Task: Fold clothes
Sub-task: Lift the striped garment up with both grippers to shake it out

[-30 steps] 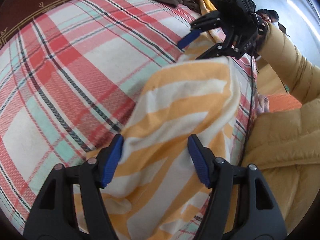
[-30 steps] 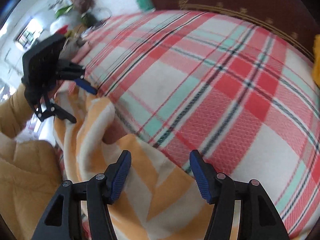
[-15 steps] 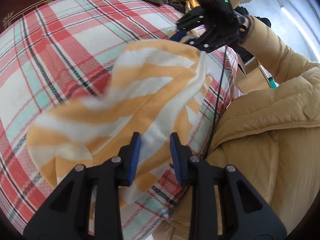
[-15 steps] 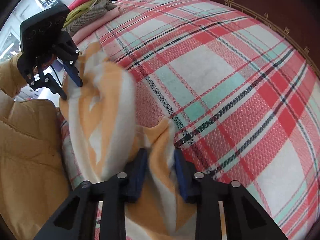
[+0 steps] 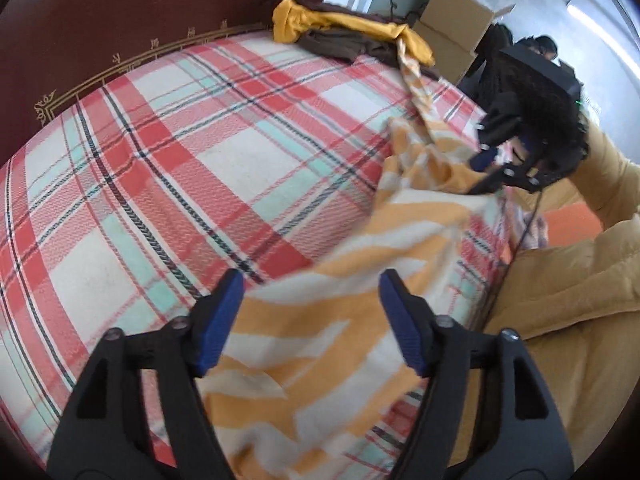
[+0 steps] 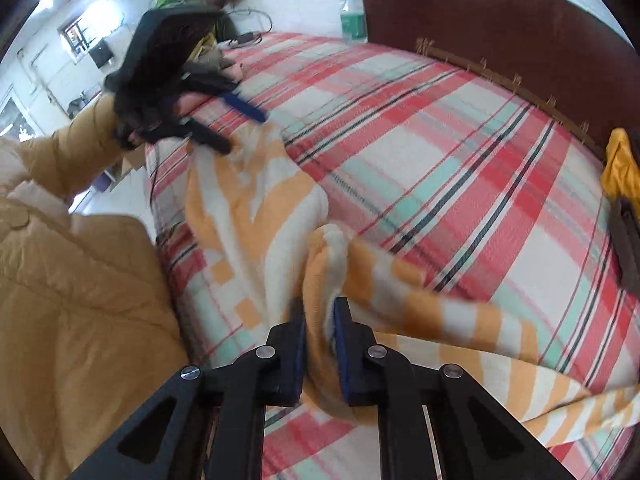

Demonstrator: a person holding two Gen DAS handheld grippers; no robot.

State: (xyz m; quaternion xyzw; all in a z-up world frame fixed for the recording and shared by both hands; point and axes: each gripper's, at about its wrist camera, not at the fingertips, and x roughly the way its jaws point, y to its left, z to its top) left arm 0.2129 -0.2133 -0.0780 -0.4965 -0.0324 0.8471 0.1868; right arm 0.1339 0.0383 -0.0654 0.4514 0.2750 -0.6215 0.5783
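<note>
Plaid bedcover (image 5: 168,184) carries the striped garment (image 5: 328,344) rumpled along its near edge; the left gripper (image 5: 310,320), clamped half a second ago, now stands spread above it; the right gripper (image 6: 320,320) pinches a bunched fold; re-gripping seems likely.

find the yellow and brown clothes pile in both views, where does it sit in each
Left wrist view: the yellow and brown clothes pile lies at top centre, on the bed's far edge by the cardboard box.
Right wrist view: the same pile is cut off at the right edge, just below the headboard.
Shared landmark: the dark red headboard behind the plaid bedspread.
</note>
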